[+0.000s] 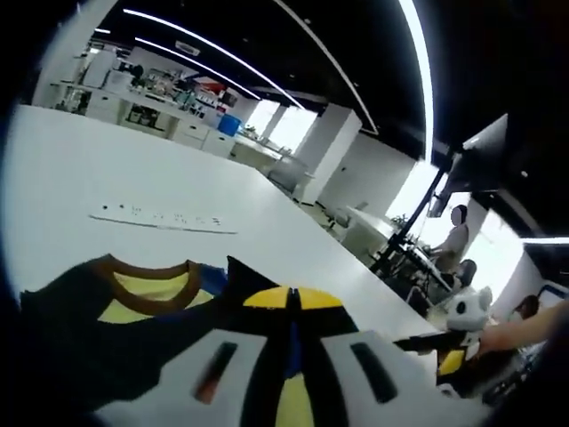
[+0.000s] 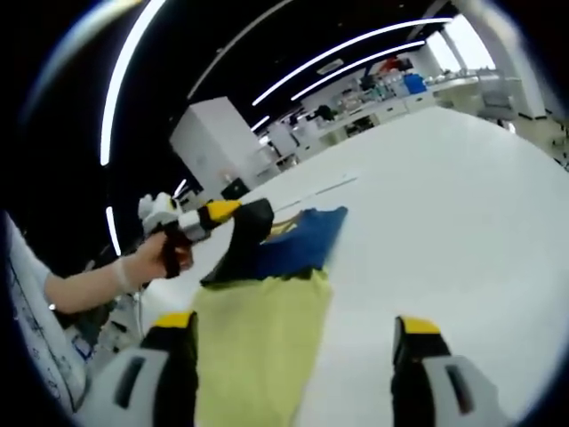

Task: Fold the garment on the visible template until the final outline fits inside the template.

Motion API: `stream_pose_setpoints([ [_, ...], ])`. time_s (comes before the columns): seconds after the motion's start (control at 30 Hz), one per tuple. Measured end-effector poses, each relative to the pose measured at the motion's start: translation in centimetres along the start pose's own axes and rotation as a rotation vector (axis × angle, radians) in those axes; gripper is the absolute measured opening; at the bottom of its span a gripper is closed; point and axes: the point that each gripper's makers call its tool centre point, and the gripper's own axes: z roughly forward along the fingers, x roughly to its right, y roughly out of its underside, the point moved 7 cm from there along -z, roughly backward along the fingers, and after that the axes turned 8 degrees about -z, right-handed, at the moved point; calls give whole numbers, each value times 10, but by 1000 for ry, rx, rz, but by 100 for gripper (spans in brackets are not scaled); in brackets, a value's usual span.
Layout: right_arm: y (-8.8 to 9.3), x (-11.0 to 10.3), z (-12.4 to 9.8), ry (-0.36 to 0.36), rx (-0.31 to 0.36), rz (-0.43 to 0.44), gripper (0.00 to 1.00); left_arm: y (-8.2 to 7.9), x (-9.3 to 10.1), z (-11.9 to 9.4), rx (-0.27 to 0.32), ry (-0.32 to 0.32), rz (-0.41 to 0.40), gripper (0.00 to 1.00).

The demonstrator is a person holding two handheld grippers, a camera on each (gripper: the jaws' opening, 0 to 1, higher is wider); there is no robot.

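The garment [image 1: 133,329] is a navy and yellow shirt with a brown collar, lying on the white table [image 1: 107,169]. My left gripper [image 1: 292,298] is shut on a dark fold of it, lifted near the collar. The right gripper view shows that same left gripper [image 2: 233,213], held by a hand, pinching dark cloth above the blue and yellow garment [image 2: 267,320]. My right gripper [image 2: 295,325] is open, jaws wide apart, with yellow cloth lying between them near its left jaw. The right gripper [image 1: 428,341] also enters the left gripper view from the right. A thin template line [image 1: 160,220] [image 2: 322,188] runs beyond the shirt.
The table is broad and white, with bare surface to the right of the garment [image 2: 462,205]. Behind it are office desks and shelves [image 1: 169,98], a dark monitor on a stand [image 1: 484,160] and a seated person [image 1: 455,238]. A person's sleeve [image 2: 36,329] is at the left.
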Motion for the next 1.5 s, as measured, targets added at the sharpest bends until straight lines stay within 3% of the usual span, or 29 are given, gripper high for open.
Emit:
stream_pose_setpoints([
  [0.33, 5, 8, -3, 11, 2, 24, 91, 21, 14, 26, -23, 30, -39, 0],
  [0.77, 7, 5, 0, 2, 10, 41, 91, 67, 7, 45, -156, 26, -54, 0],
  [0.97, 8, 7, 0, 3, 10, 45, 91, 79, 5, 48, -210, 17, -44, 0],
  [1.43, 11, 9, 0, 9, 8, 57, 91, 86, 3, 51, -215, 14, -39, 0],
  [1.5, 11, 6, 1, 6, 6, 55, 91, 86, 4, 51, -218, 42, 34, 0],
])
